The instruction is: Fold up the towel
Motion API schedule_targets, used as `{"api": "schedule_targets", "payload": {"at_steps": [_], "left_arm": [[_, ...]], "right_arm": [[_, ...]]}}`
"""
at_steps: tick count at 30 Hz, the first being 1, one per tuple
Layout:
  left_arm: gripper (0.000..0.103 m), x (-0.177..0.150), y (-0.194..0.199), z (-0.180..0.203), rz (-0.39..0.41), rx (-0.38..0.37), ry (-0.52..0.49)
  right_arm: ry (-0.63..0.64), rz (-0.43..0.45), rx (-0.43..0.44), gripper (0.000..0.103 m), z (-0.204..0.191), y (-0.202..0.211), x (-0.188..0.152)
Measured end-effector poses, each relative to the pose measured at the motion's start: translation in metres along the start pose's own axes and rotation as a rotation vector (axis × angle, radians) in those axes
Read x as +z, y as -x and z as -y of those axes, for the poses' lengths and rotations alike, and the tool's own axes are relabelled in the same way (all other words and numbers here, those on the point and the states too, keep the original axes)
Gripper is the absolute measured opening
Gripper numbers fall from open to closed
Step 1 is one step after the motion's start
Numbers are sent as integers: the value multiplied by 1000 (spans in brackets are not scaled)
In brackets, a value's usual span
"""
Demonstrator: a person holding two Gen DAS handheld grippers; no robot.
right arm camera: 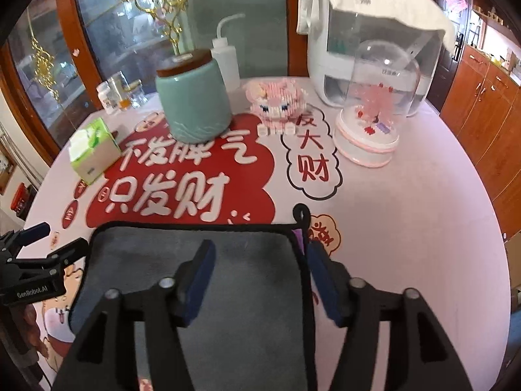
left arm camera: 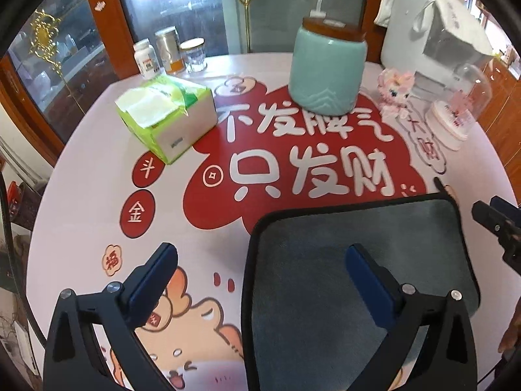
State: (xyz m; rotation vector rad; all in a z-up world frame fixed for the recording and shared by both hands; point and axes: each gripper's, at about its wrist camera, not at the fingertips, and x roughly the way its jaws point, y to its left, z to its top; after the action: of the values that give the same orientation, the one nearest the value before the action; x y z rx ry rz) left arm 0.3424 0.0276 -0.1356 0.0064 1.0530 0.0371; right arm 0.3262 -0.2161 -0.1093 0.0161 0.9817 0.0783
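Observation:
A dark grey towel [left arm camera: 358, 228] with black trim lies flat on the round table near the front edge; it also shows in the right wrist view [right arm camera: 195, 238]. A black hanging loop [right arm camera: 301, 211] sticks out at its far right corner. My left gripper [left arm camera: 260, 260] is open, straddling the towel's left edge, one finger over the towel and one over the tablecloth. My right gripper [right arm camera: 260, 260] is open, straddling the towel's right edge. Neither holds anything. The right gripper also shows at the right edge of the left wrist view [left arm camera: 498, 224].
On the printed tablecloth [left arm camera: 97, 179] stand a green tissue box [left arm camera: 166, 117], a teal jar [left arm camera: 325, 71], a pink block figure [right arm camera: 276, 104], a domed pink ornament [right arm camera: 371, 120], a white appliance [right arm camera: 374, 42] and small jars [left arm camera: 169, 53] at the back.

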Motion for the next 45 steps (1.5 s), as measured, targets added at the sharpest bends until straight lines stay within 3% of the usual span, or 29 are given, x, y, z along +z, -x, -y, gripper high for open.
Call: {"api": "schedule_targets", "payload": {"at_steps": [6, 12, 23, 40, 45], "left_arm": [[103, -12, 47, 5, 43, -29, 1], [103, -30, 93, 12, 78, -48, -15], [103, -75, 175, 13, 127, -80, 3], [103, -145, 252, 10, 199, -79, 12], [103, -172, 272, 14, 184, -92, 7]], "right_arm": [[35, 49, 13, 87, -15, 38, -10], [16, 81, 16, 97, -17, 79, -21], [19, 106, 85, 97, -17, 153, -60], [38, 136, 119, 97, -28, 228, -120], [77, 119, 114, 97, -40, 250, -146]]}}
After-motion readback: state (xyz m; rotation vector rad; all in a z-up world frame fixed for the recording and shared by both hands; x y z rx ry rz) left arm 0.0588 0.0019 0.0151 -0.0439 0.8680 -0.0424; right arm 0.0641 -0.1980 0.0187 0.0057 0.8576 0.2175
